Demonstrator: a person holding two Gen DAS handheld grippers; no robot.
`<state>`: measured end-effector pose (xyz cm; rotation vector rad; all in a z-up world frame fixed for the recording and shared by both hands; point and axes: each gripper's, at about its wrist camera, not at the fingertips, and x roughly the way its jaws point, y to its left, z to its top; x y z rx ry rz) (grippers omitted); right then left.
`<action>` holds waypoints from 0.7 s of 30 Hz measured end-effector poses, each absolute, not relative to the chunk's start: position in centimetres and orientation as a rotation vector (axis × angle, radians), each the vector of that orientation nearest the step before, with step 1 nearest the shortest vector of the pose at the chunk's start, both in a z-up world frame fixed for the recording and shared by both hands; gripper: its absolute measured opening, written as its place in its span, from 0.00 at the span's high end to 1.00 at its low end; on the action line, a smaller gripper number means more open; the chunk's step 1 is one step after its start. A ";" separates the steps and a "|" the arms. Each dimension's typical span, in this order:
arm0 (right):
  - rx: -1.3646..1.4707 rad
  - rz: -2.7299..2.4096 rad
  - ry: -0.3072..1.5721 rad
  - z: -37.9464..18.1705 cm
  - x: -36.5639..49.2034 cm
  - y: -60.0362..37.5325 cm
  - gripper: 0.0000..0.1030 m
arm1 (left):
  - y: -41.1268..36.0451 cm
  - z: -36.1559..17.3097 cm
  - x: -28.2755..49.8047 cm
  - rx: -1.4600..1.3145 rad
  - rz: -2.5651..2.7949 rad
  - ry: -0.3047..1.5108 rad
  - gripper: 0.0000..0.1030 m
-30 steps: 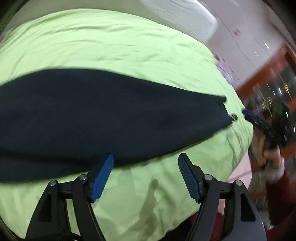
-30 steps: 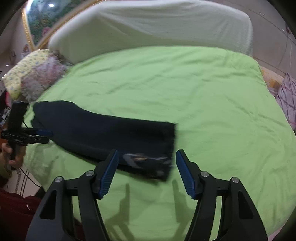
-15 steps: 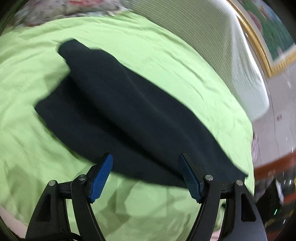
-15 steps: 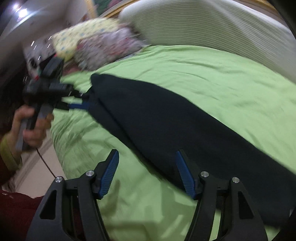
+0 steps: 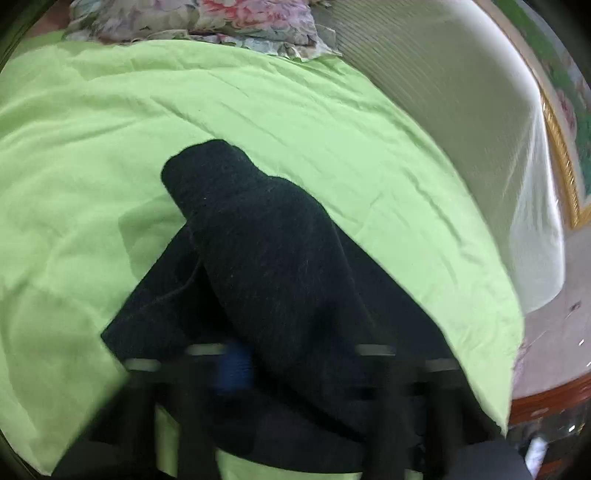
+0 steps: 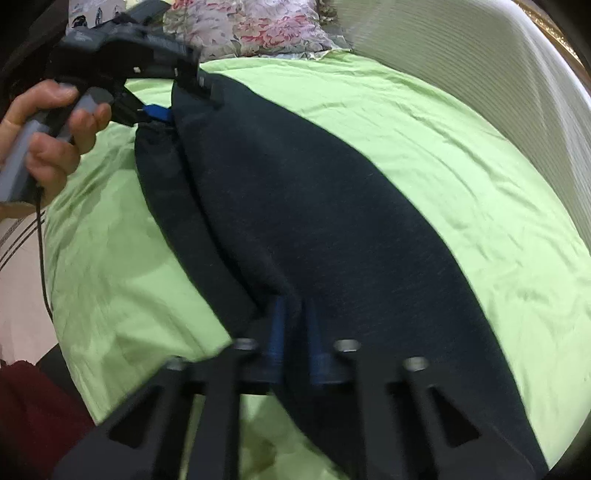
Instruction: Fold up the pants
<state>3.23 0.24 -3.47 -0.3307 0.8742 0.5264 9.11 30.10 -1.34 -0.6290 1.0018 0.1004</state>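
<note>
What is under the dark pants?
The green bed cover lies under the dark pants and shows all around them. Whatever sits directly beneath the cloth is covered.

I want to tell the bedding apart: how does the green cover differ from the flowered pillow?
The green cover is plain and spread flat under the dark pants; the flowered pillow is patterned pink and grey, bunched at the bed's far edge, clear of the pants. Both are soft fabric.
</note>
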 end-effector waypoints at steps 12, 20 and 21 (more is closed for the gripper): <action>-0.347 0.586 0.881 -0.8 1.7 -2.3 0.95 | 27.9 0.7 2.3 -0.589 0.004 0.921 0.93; -0.360 0.586 0.980 -4.0 2.9 -0.6 0.95 | 29.8 -3.1 1.9 -0.639 0.004 0.950 0.87; -0.343 0.584 0.987 -4.1 3.0 -0.6 0.94 | 29.9 -3.2 1.6 -0.634 0.003 0.951 0.85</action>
